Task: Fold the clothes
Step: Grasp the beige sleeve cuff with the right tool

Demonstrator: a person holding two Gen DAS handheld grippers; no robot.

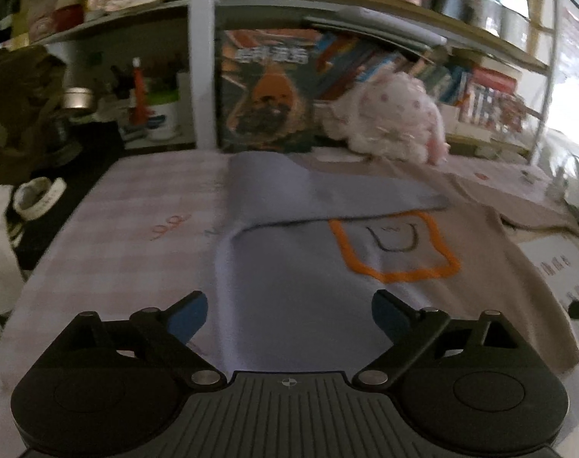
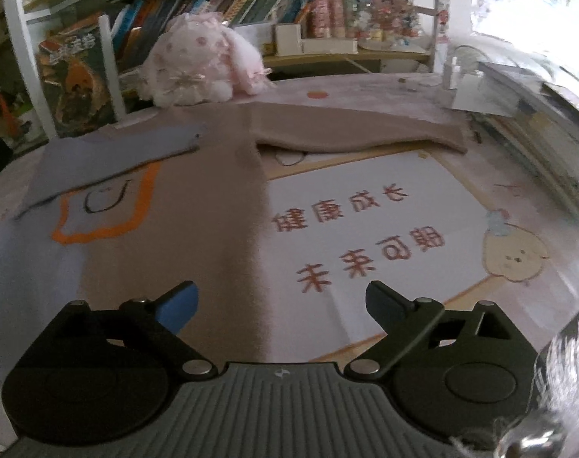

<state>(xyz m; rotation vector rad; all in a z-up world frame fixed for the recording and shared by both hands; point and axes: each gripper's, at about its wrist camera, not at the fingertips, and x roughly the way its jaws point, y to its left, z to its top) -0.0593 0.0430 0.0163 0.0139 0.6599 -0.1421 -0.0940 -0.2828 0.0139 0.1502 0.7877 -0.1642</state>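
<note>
— Where was the garment lying?

— The two-tone sweater (image 1: 289, 267) was spread flat on the table (image 1: 117, 229), which wore a pale checked cloth. Its grey-blue half lay on the left, its beige half on the right, with an orange outline (image 1: 392, 252) across the chest. The grey-blue sleeve (image 1: 327, 194) was already folded in over the chest, its lower edge crossing the top of that outline. The beige sleeve (image 2: 358, 133) still stretched out sideways to the right.

— And the grippers?

— Both empty, fingers spread wide. The left gripper (image 1: 289, 315) hung over the grey-blue hem, the garment's left edge running just inside its left finger. The right gripper (image 2: 282, 305) straddled the beige side edge, left finger over cloth, right finger over a white printed mat (image 2: 366, 221) with red characters.

— How much room around it?

— Left of the sweater, a broad strip of bare tablecloth ran to the table's edge, where a roll of tape (image 1: 37, 198) sat. To the right, the mat lay open under the beige sleeve. Behind the collar it was tight: a pink plush toy (image 2: 201, 65) and an upright book (image 1: 266, 91) stood close, with shelves (image 2: 327, 11) behind. Stacked papers (image 2: 537, 114) crowded the far right edge.
</note>
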